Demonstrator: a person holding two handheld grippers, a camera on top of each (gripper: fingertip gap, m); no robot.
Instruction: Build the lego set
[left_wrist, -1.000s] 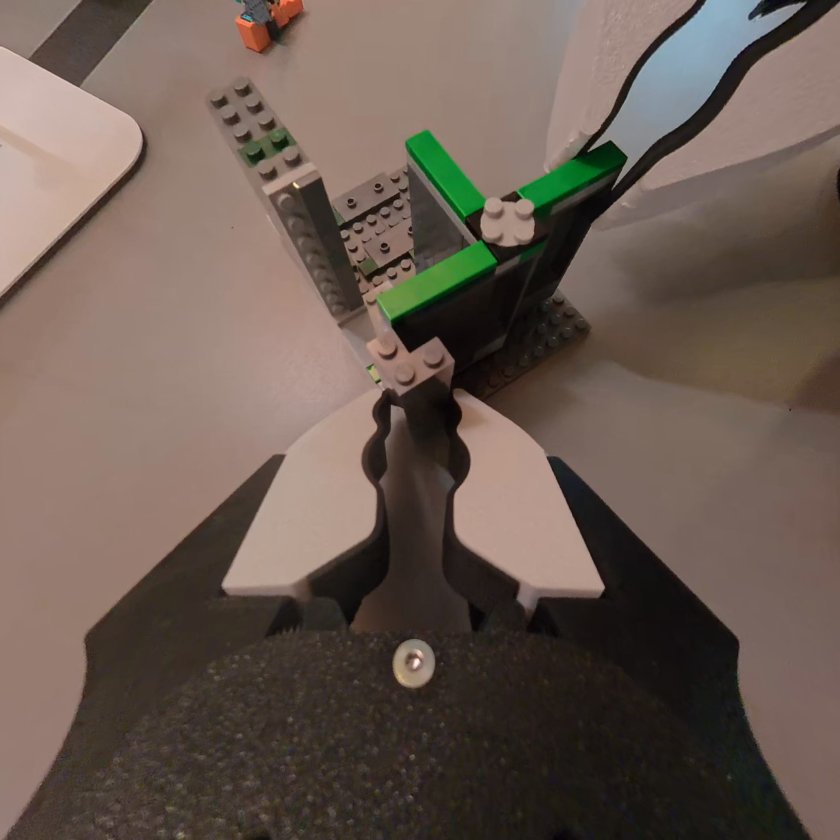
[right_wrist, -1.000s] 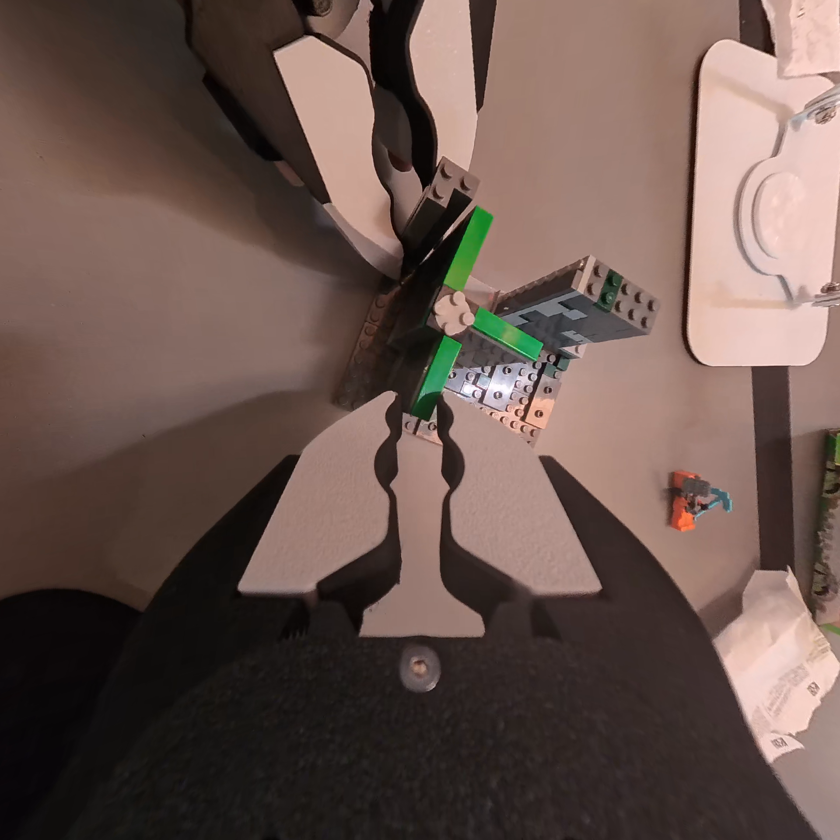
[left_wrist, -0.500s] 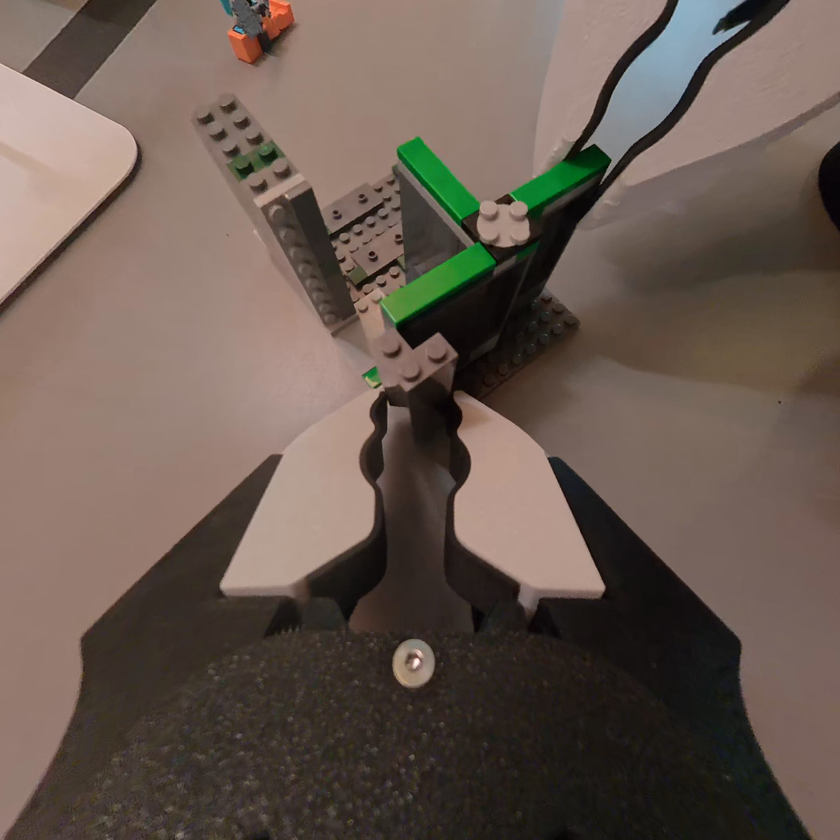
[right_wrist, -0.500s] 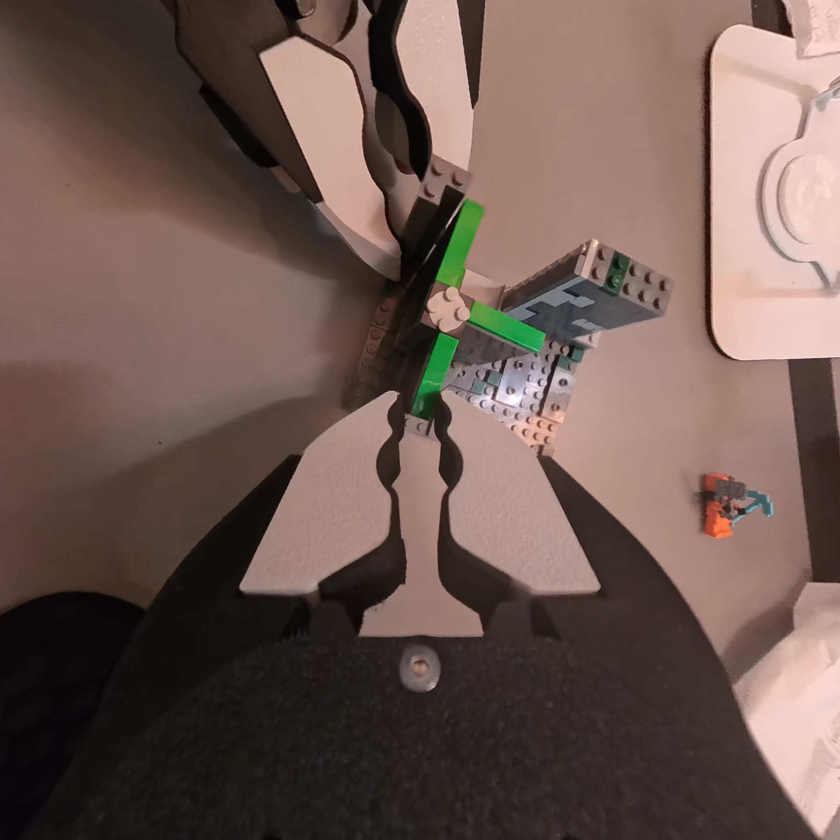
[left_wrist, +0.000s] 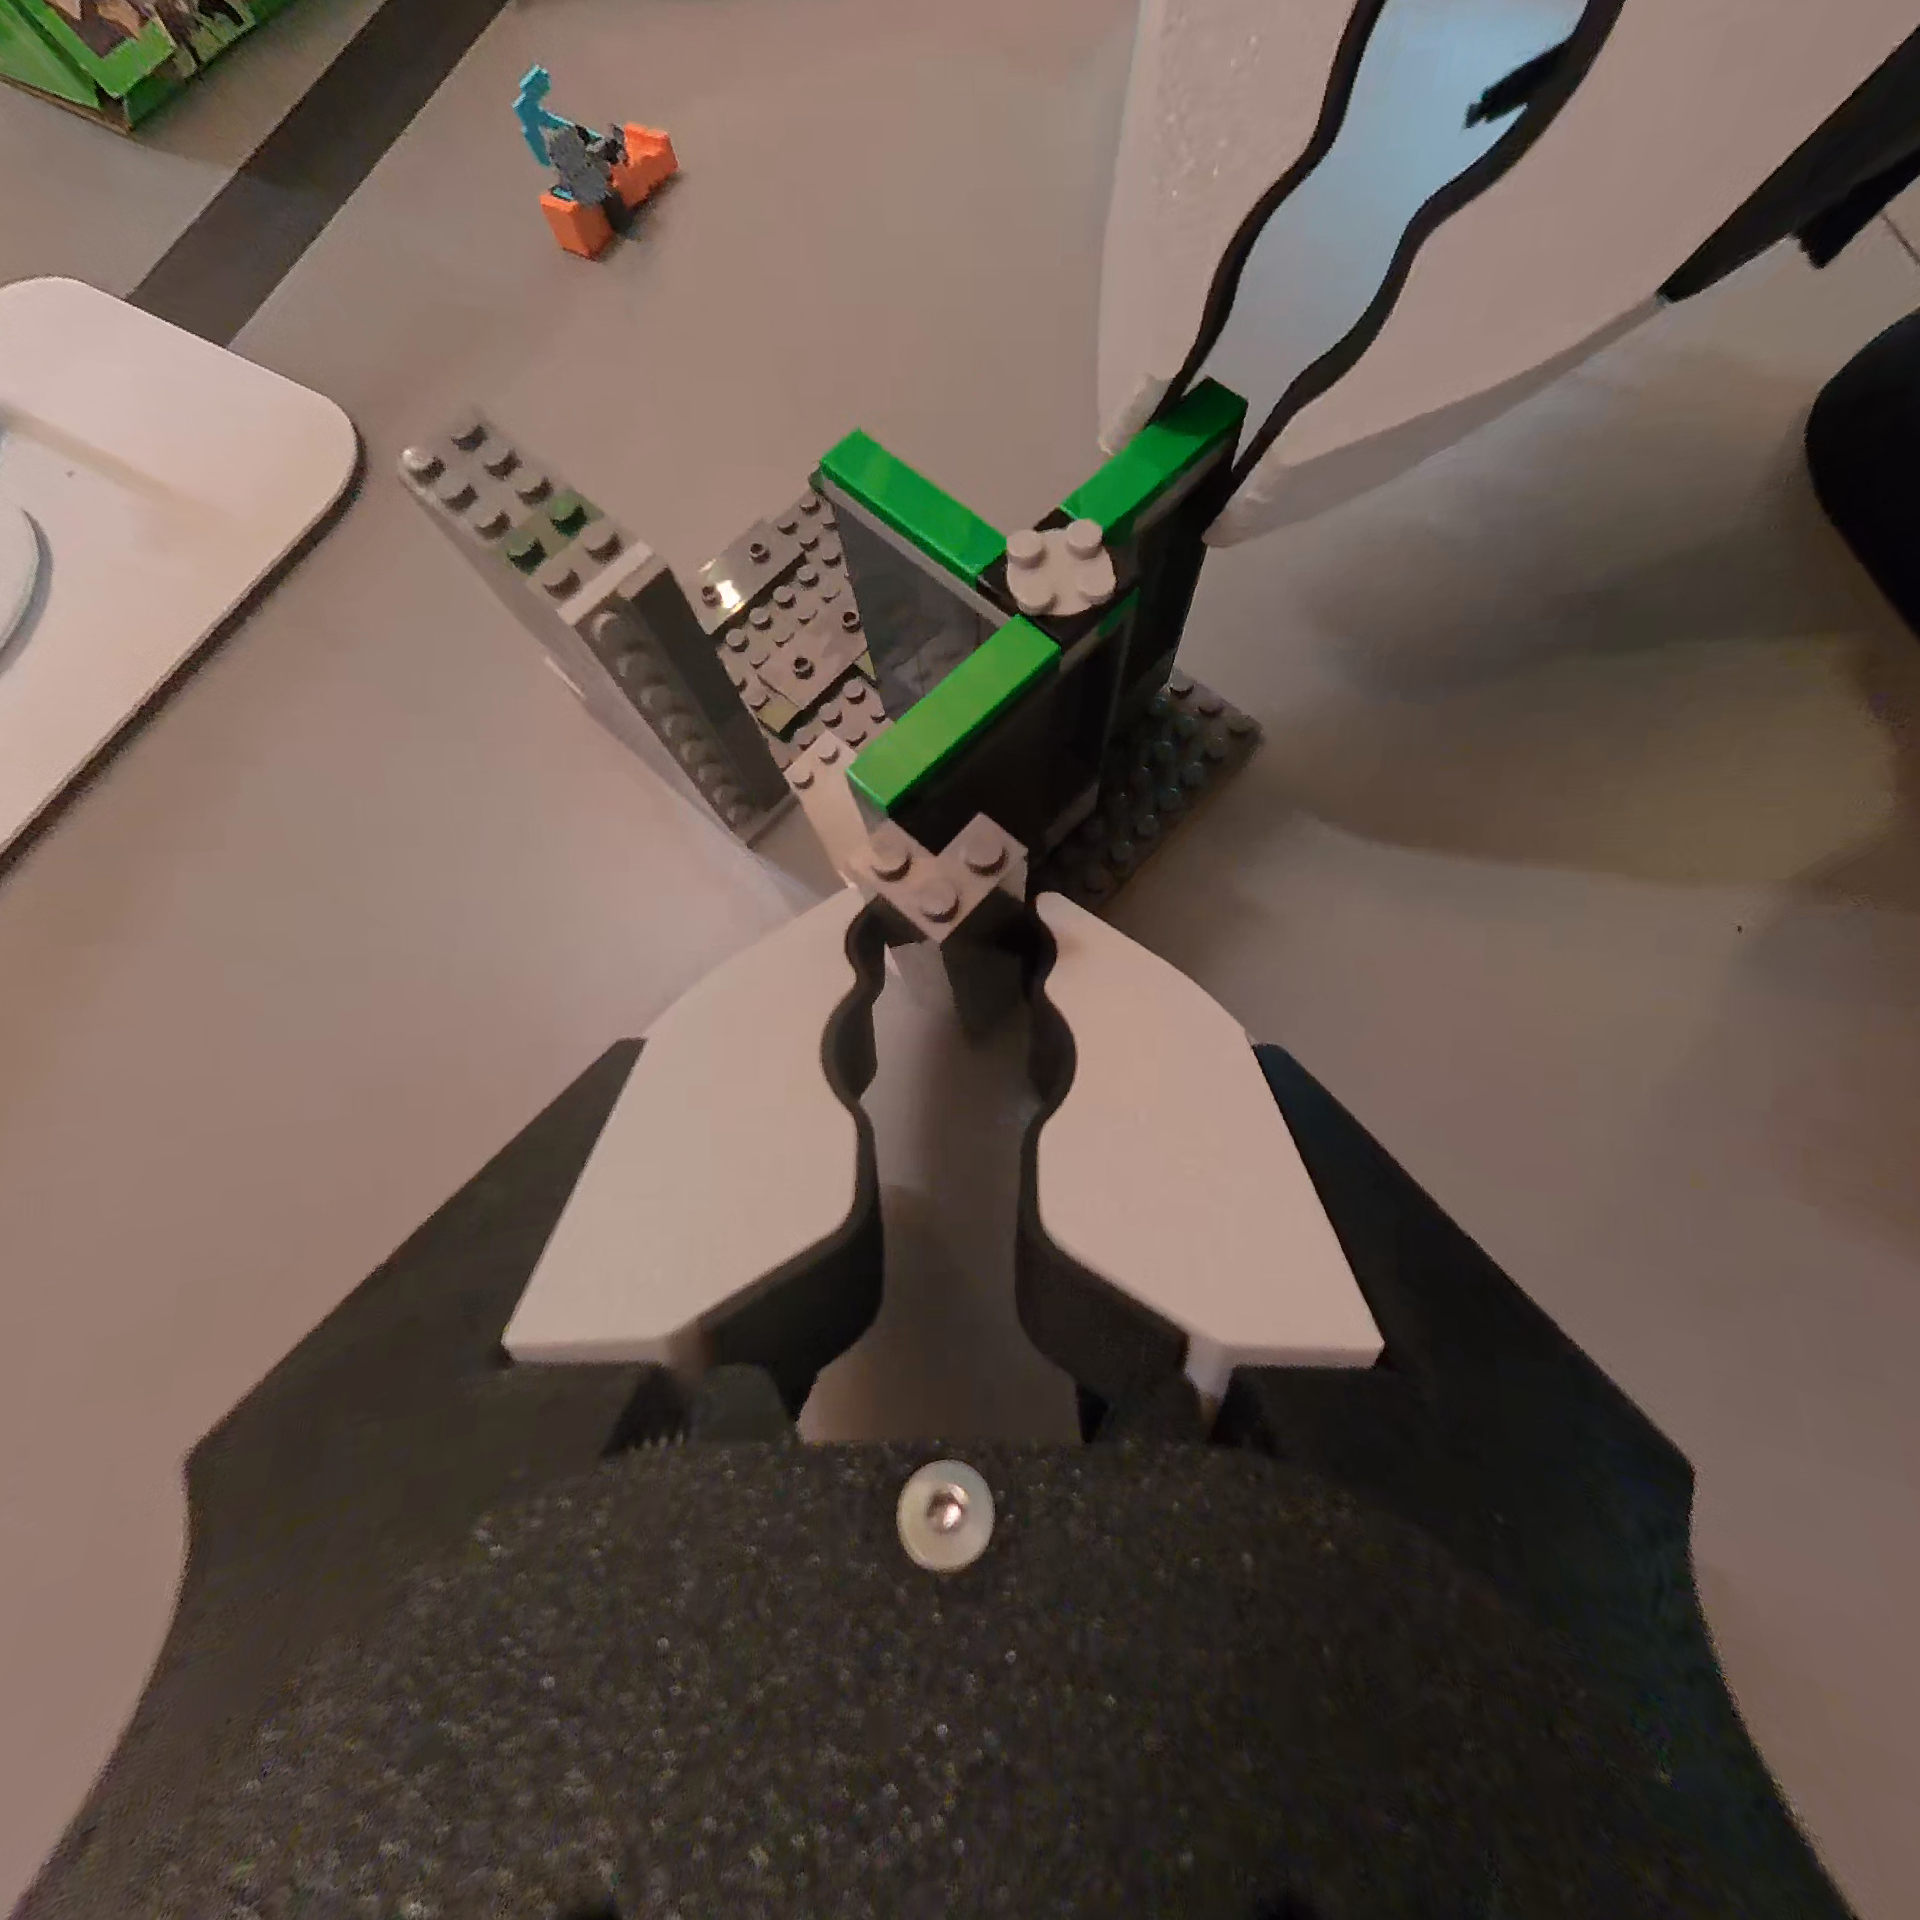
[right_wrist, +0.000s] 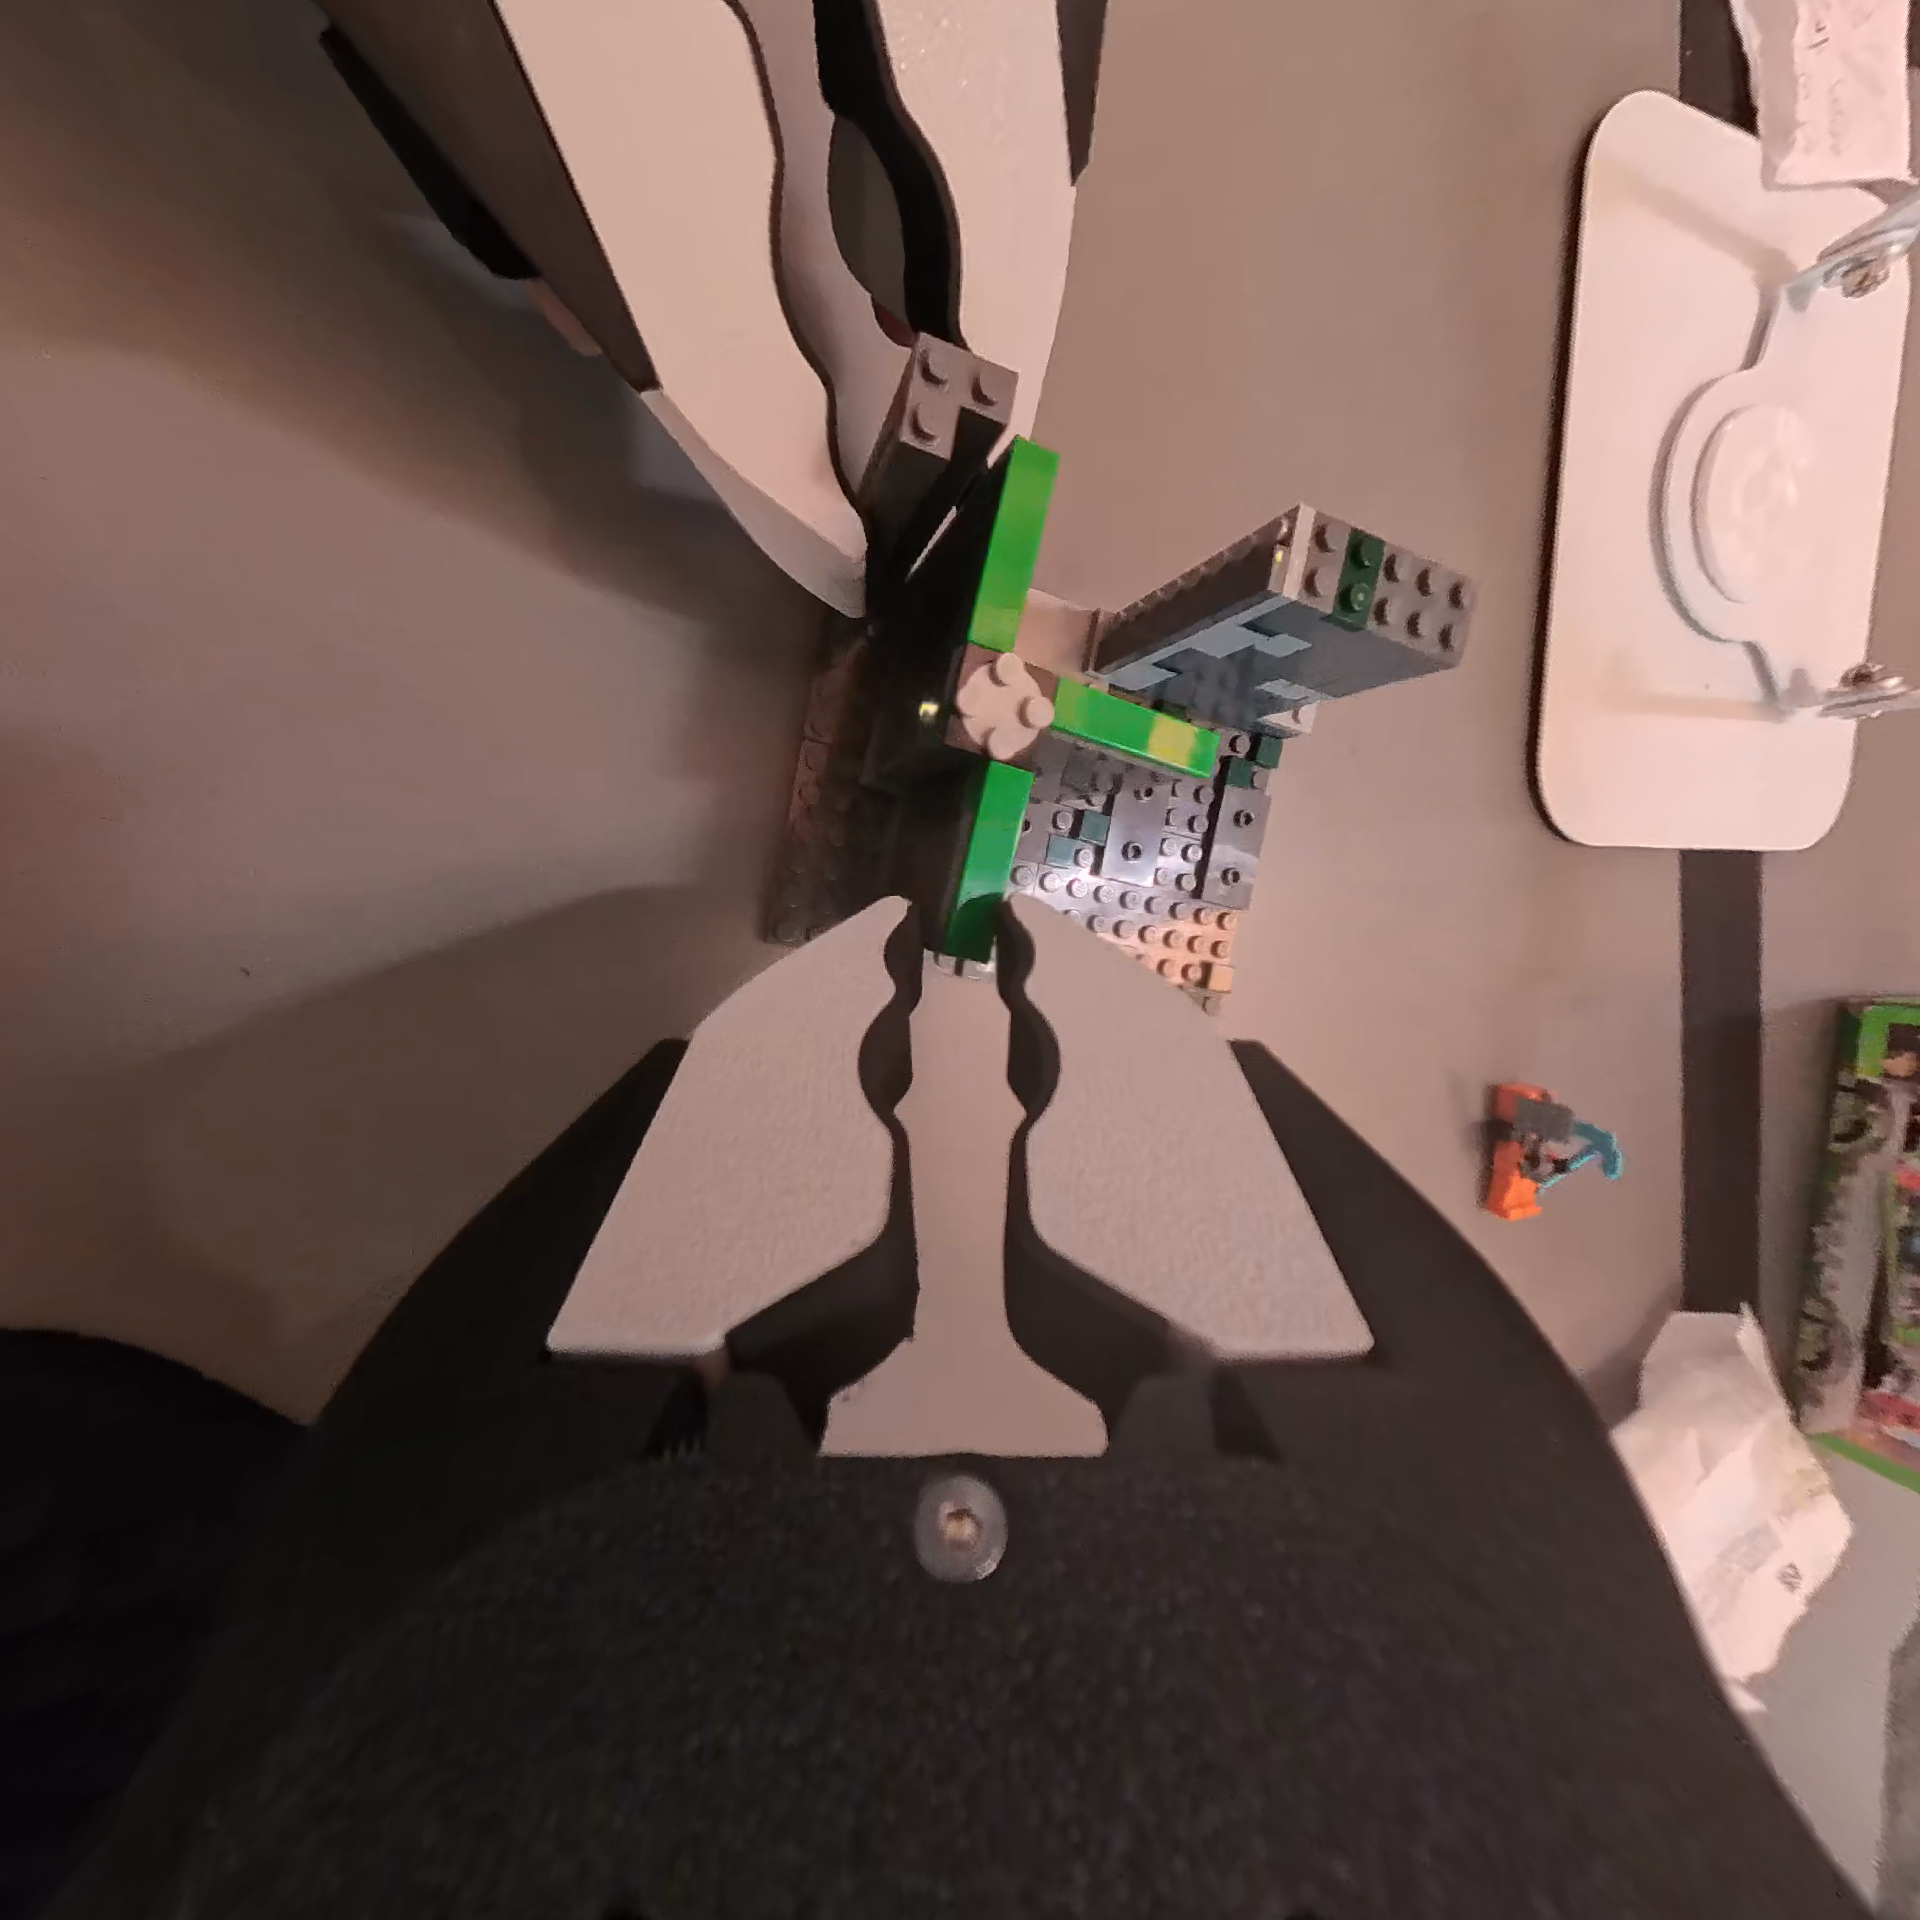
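Observation:
The Lego build (left_wrist: 997, 665) stands on a dark grey baseplate (left_wrist: 1174, 769): three black walls with green tops meet at a round grey stud piece (left_wrist: 1060, 566). My left gripper (left_wrist: 948, 920) is shut on a tall grey corner column (left_wrist: 940, 883), held upright against the near end of one green-topped wall. In the right wrist view my right gripper (right_wrist: 961, 940) is shut on the near end of a green-topped wall (right_wrist: 982, 852) of the build. The left gripper's fingers (right_wrist: 935, 260) and the column (right_wrist: 951, 416) show at the far side.
A tall grey studded wall (left_wrist: 582, 613) leans at the build's left. A white tray (left_wrist: 156, 468) lies far left, an orange and teal mini figure (left_wrist: 603, 177) beyond, a green box (left_wrist: 94, 42) at the top corner. A crumpled paper bag (right_wrist: 1745, 1507) lies at the right. One gripper's finger ends stand about 7 cm off the other's.
The left gripper has shifted slightly with the grey column, which stays at the green wall's end. The right gripper keeps its hold on the build.

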